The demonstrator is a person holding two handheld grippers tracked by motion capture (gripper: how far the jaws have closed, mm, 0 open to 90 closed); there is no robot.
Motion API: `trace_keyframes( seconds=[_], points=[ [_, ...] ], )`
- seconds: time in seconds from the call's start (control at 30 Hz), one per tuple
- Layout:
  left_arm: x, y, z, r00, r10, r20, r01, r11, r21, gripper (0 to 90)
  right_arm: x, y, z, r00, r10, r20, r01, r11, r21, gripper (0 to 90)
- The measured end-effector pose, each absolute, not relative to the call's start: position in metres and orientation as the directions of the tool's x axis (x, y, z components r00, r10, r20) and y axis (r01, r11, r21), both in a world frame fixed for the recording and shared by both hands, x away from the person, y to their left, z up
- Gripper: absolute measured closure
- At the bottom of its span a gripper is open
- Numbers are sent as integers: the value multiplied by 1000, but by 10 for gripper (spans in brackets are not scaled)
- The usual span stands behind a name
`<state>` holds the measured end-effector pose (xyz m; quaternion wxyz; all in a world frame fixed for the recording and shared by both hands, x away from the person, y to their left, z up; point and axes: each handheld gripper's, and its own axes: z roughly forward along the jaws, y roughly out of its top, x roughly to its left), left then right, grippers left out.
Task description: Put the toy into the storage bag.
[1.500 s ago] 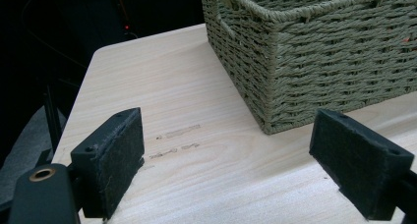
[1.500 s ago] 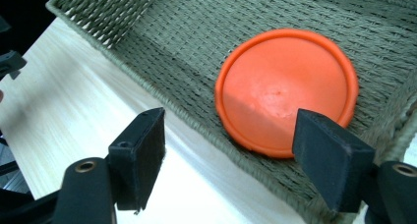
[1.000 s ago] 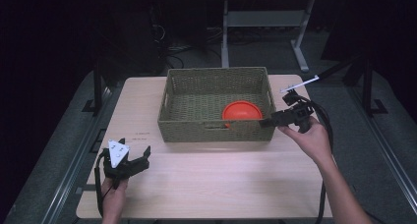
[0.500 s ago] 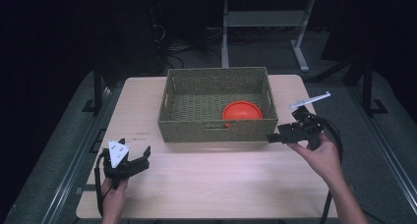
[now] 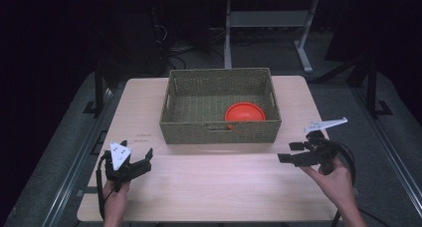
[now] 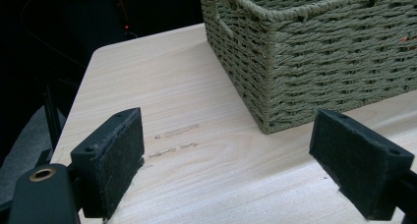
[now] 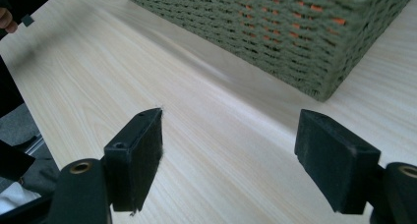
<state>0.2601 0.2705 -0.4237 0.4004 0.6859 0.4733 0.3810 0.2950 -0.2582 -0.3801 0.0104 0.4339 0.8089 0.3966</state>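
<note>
A green woven basket (image 5: 219, 132) stands at the back middle of the wooden table, with an orange bowl (image 5: 245, 112) inside at its right front. The basket's corner (image 6: 305, 62) rises ahead of my left gripper (image 6: 226, 165), which is open and empty low over the table's front left (image 5: 142, 160). My right gripper (image 5: 291, 152) is open and empty over the table's right side, pointing left, a little in front of the basket's right corner. In the right gripper view its jaws (image 7: 228, 160) stand wide over bare wood, and orange shows through the basket weave (image 7: 295, 32).
The light wooden table (image 5: 214, 187) has free room across its front between the two grippers. A metal stand (image 5: 268, 23) and cables sit on the dark floor behind the table. The table's left edge (image 6: 88, 81) drops to darkness.
My right gripper has moved away from the basket's right rim, toward the front and down, and now hangs low over the table. The left gripper has kept still.
</note>
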Motion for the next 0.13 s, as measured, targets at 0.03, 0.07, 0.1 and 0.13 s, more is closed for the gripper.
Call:
trace_keyframes(
  seconds=[0.03,0.07,0.1,0.13],
  points=[
    [260,270,-423,262,954,145,345,-233,909,127,295,-258,-380,-623,710,327,694,309,651,256],
    [260,270,-423,263,954,144,345,-232,909,128,292,-259,-383,-627,709,322,689,311,655,255],
    [260,270,-423,263,954,143,345,-232,910,127,287,-259,-386,-629,709,318,686,315,656,253],
    [260,270,-423,264,954,145,344,-234,909,128,280,-259,-391,-637,709,303,675,323,664,238]
  ],
)
